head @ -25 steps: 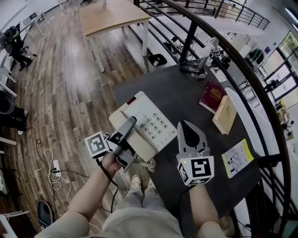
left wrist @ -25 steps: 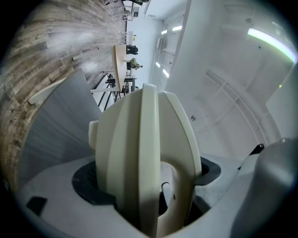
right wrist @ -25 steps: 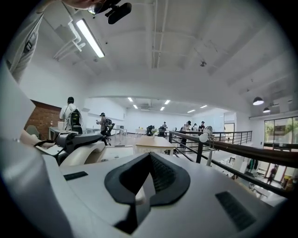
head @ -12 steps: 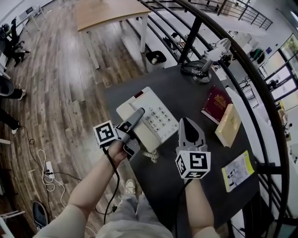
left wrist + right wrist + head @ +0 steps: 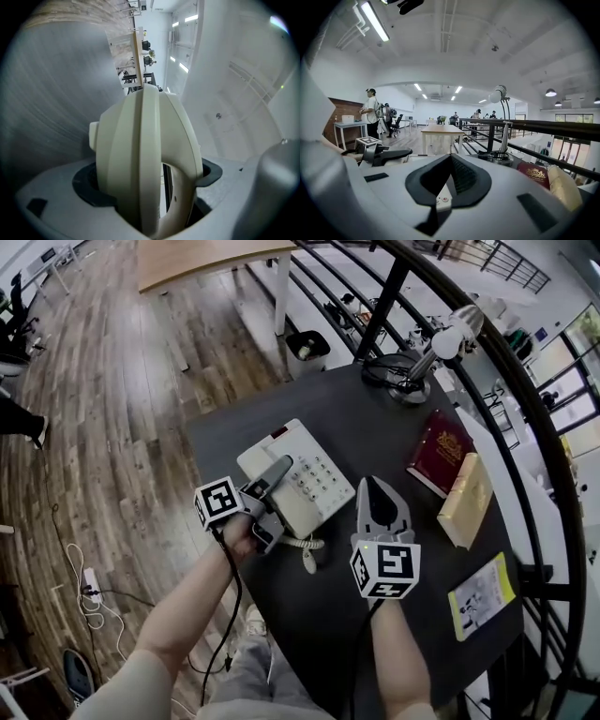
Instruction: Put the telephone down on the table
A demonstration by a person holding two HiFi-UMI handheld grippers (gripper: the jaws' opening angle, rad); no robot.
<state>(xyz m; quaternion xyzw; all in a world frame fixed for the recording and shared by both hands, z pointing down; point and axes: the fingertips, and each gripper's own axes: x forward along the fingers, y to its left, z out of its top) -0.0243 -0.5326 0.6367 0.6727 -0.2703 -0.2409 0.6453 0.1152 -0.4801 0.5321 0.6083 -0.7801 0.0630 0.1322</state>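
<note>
A cream push-button telephone (image 5: 305,474) lies over the left part of the dark table (image 5: 375,427); whether it rests on the top I cannot tell. My left gripper (image 5: 269,484) reaches along the phone's left side and is shut on the cream handset (image 5: 145,159), which fills the left gripper view between the jaws. The coiled cord (image 5: 305,545) trails off the phone's near edge. My right gripper (image 5: 377,486) hovers just right of the phone with its jaws together and nothing in them. In the right gripper view a bit of the keypad (image 5: 440,201) shows below the jaws.
A desk lamp (image 5: 441,343) stands at the table's far side. A red book (image 5: 441,454), a tan book (image 5: 466,488) and a yellow leaflet (image 5: 481,594) lie at the right. A black railing (image 5: 539,465) curves behind. Wooden floor (image 5: 112,409) drops away at left.
Both grippers and the telephone have shifted from the table's near-left edge further in over the tabletop. The left gripper's hold on the handset has stayed the same.
</note>
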